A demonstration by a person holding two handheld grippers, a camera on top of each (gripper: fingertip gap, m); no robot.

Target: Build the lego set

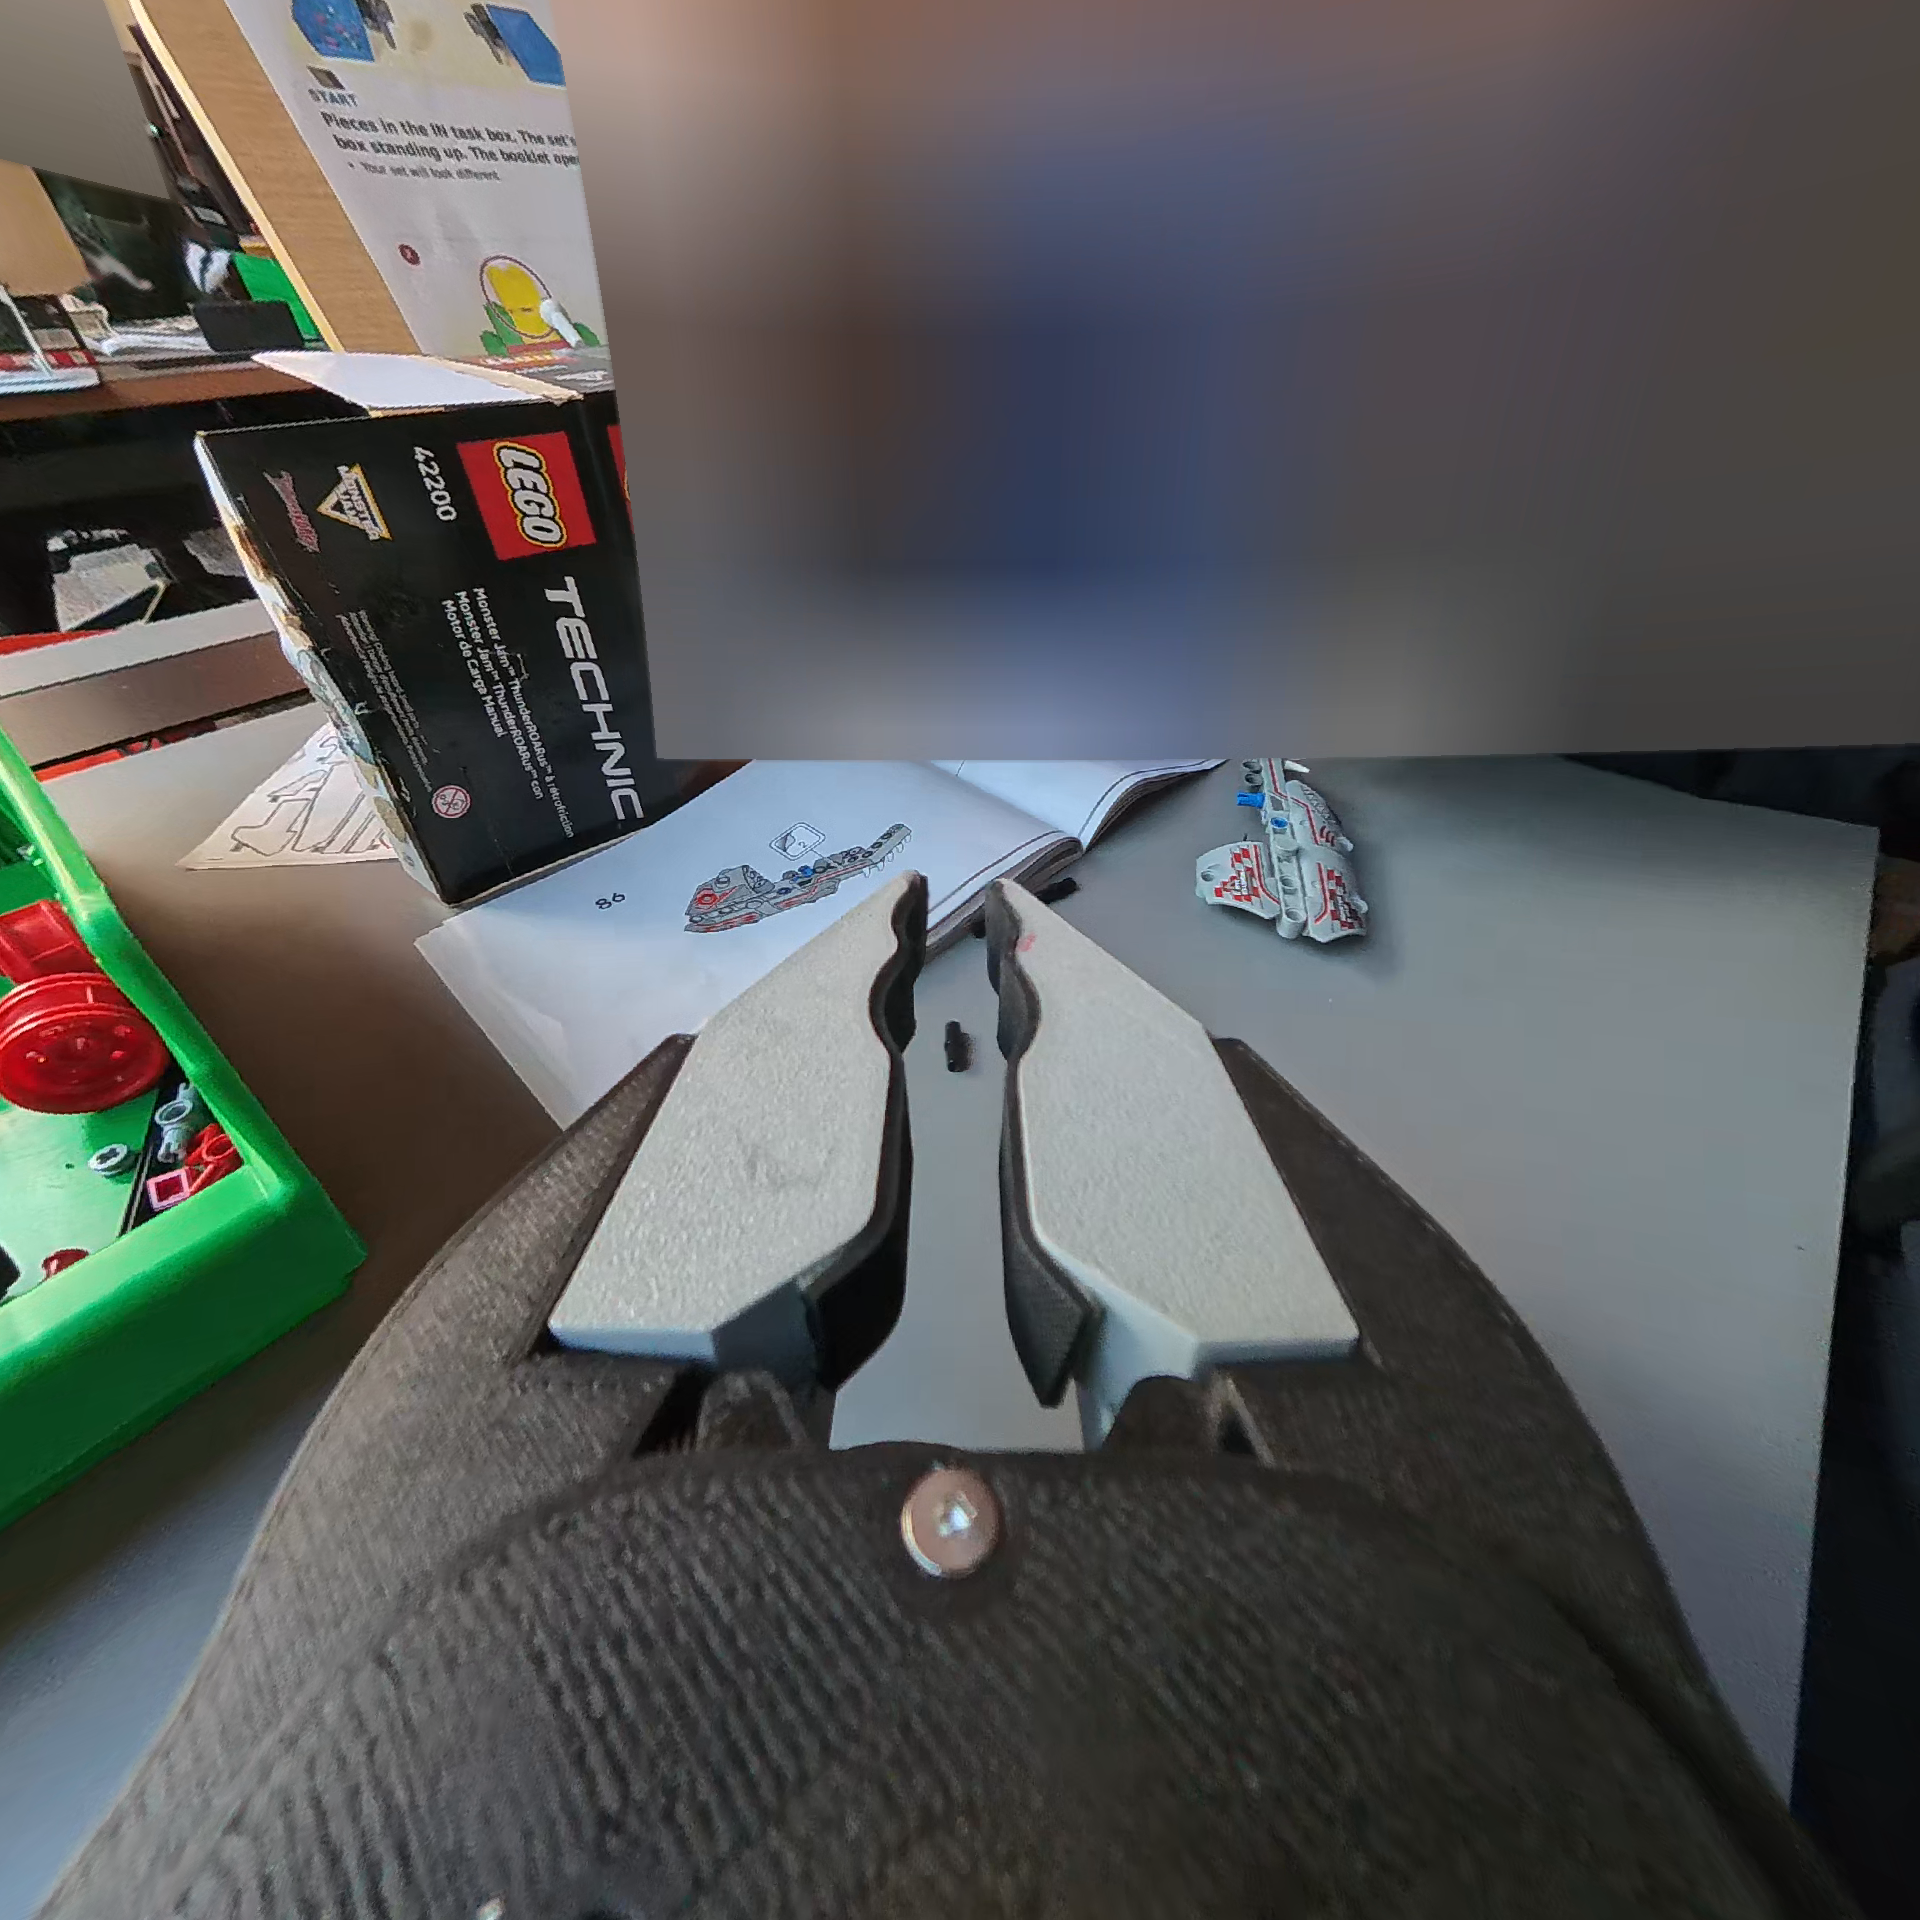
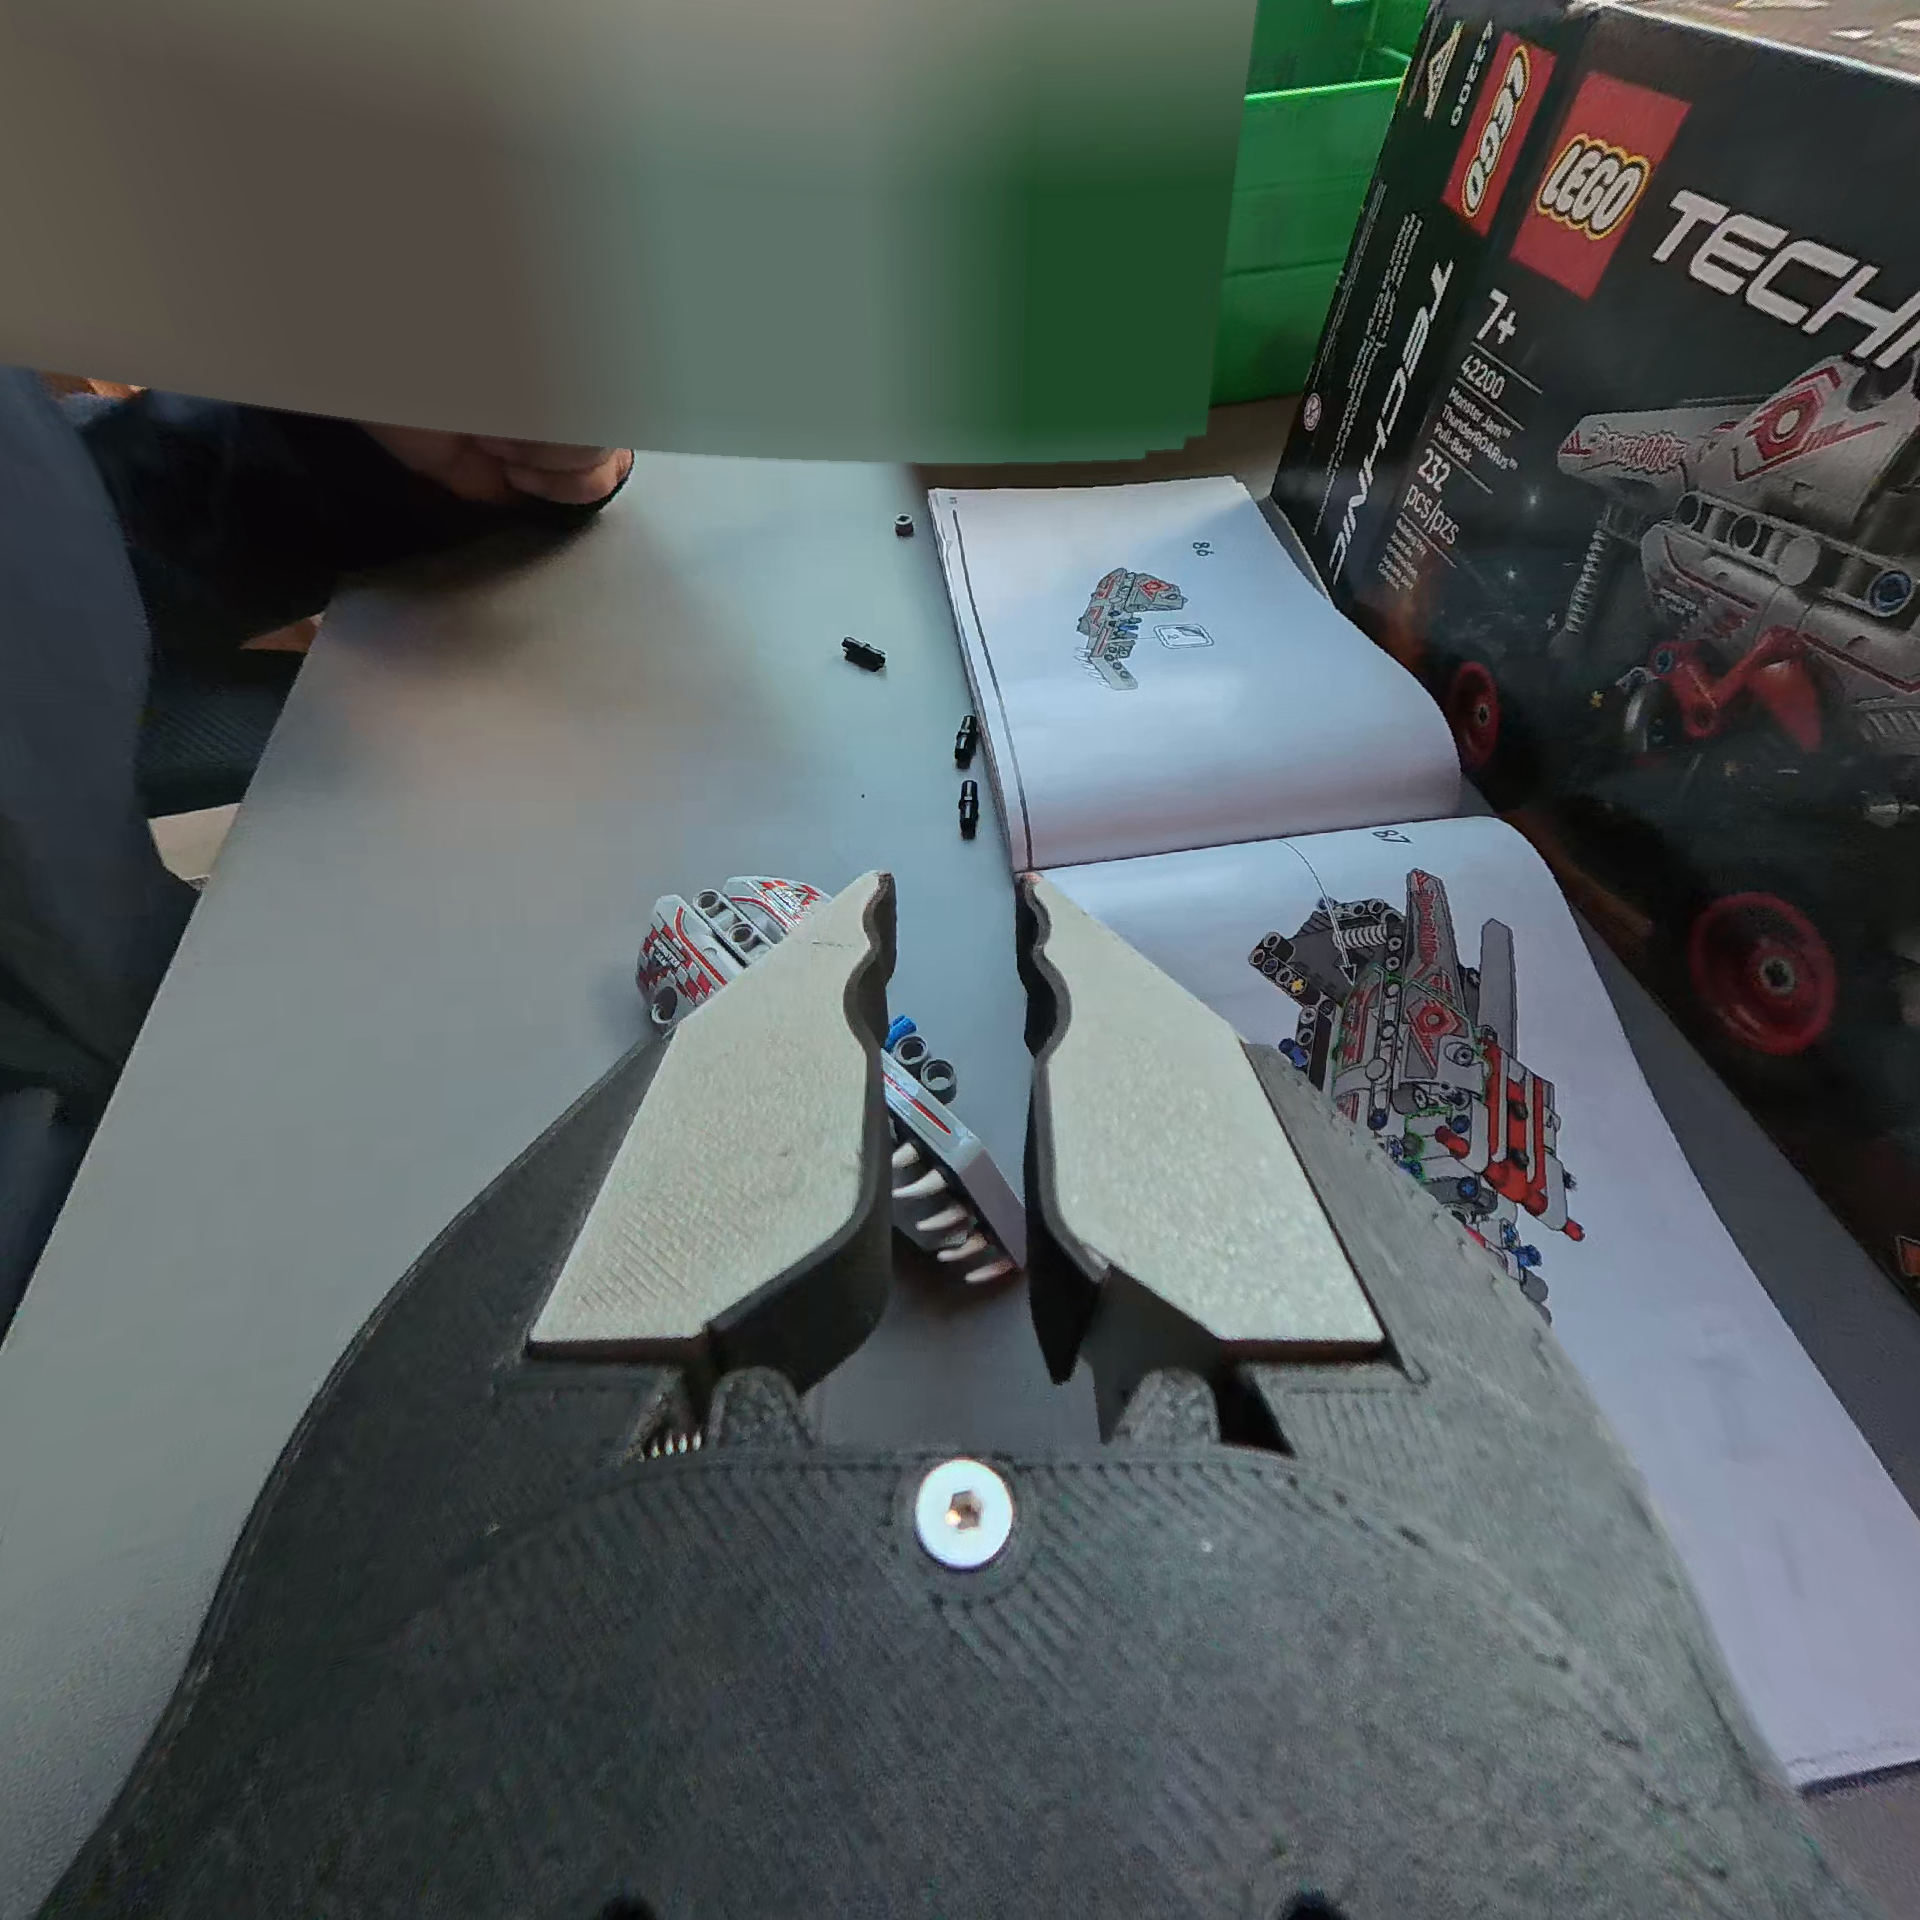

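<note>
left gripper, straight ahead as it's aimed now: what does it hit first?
Likely the small black pin lying on the grey table, seen between the open left gripper fingers. Past it lies the open instruction booklet. Depth is unclear, so height above the table is uncertain.

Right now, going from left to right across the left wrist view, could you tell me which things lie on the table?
green parts tray → set box → open instruction booklet → small black pin between the left gripper fingers → grey and red partial build.
</note>
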